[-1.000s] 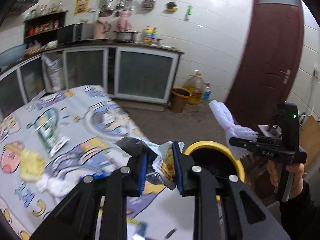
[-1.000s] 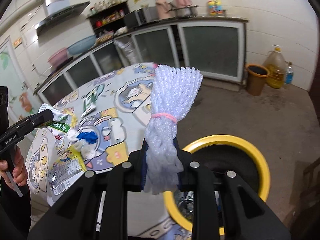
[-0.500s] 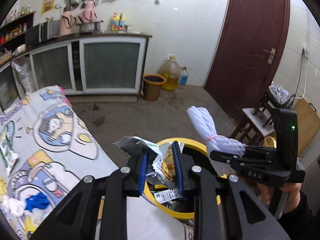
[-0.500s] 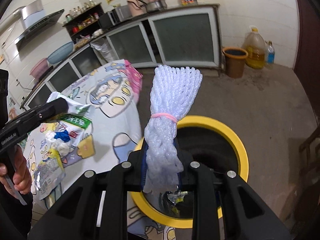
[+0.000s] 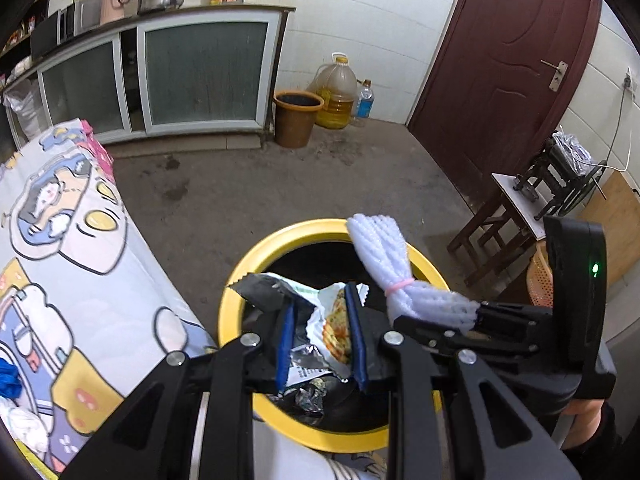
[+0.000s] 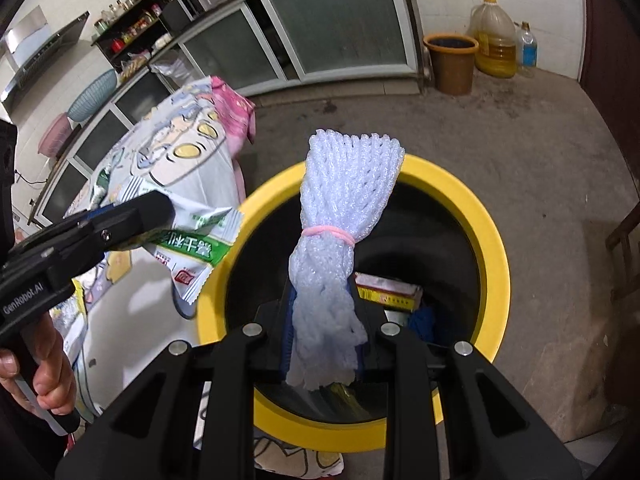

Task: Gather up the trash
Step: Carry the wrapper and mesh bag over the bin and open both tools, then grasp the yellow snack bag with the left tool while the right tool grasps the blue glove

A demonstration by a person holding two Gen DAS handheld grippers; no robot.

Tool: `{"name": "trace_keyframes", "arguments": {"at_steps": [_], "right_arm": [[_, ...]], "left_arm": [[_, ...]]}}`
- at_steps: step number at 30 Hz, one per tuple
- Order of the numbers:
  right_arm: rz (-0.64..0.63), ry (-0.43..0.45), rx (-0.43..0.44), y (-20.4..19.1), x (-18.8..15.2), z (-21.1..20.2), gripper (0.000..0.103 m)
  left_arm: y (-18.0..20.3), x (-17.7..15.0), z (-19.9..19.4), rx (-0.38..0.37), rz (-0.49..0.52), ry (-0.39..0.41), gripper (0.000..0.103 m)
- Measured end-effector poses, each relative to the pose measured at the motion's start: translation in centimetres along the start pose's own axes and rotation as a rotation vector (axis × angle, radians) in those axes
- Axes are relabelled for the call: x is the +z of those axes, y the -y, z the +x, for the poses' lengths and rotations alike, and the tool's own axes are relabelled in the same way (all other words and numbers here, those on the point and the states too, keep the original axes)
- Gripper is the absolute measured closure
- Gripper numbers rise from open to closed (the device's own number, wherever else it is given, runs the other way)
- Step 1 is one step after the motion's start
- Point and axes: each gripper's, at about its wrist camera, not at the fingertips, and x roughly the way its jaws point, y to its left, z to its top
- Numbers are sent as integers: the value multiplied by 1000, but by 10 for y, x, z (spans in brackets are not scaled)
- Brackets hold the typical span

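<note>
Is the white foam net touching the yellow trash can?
Cannot tell. In the right wrist view the foam net, pinched in the right gripper, overlaps the yellow trash can's rim at its top end, but whether it rests on it or hangs above isn't clear.

Bin mouth open; table adjacent

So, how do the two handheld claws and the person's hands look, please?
Both are matte black plastic with silver screw heads and blue pads inside the fingers. The left claw carries white "GenRobot.AI" lettering on its side. The right claw has a tall black handle with a small green light. Dark sleeves show at the wrists.
</note>
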Motion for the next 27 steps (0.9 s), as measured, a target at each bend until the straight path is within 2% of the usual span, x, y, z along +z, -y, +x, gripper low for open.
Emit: {"name": "trace_keyframes", "arguments": {"at_steps": [3, 5, 7, 9, 10, 14, 17, 22, 27], "right_arm": [[1, -18, 0, 5, -1, 5, 79], [6, -26, 6, 8, 0, 7, 75], [17, -27, 0, 11, 1, 6, 59], [36, -18, -7, 16, 2, 4, 48], [45, -18, -7, 18, 2, 4, 46], [71, -18, -18, 26, -2, 1, 39], [81, -17, -13, 26, -5, -3, 39], [86, -13, -8, 20, -5, -8, 39], [21, 18, 6, -8, 0, -21, 39]], "left_arm": [[2, 0, 5, 4, -3, -6, 80], [2, 0, 6, 4, -19, -6, 68], [-1, 0, 3, 25, -42, 9, 31], [-7, -1, -5, 26, -81, 40, 18], [-10, -1, -7, 28, -97, 44, 11], [-22, -3, -19, 49, -161, 61, 8], [-32, -5, -31, 53, -177, 78, 8], [-35, -6, -54, 55, -176, 114, 8], [-40, -12, -94, 64, -139, 168, 8]]}}
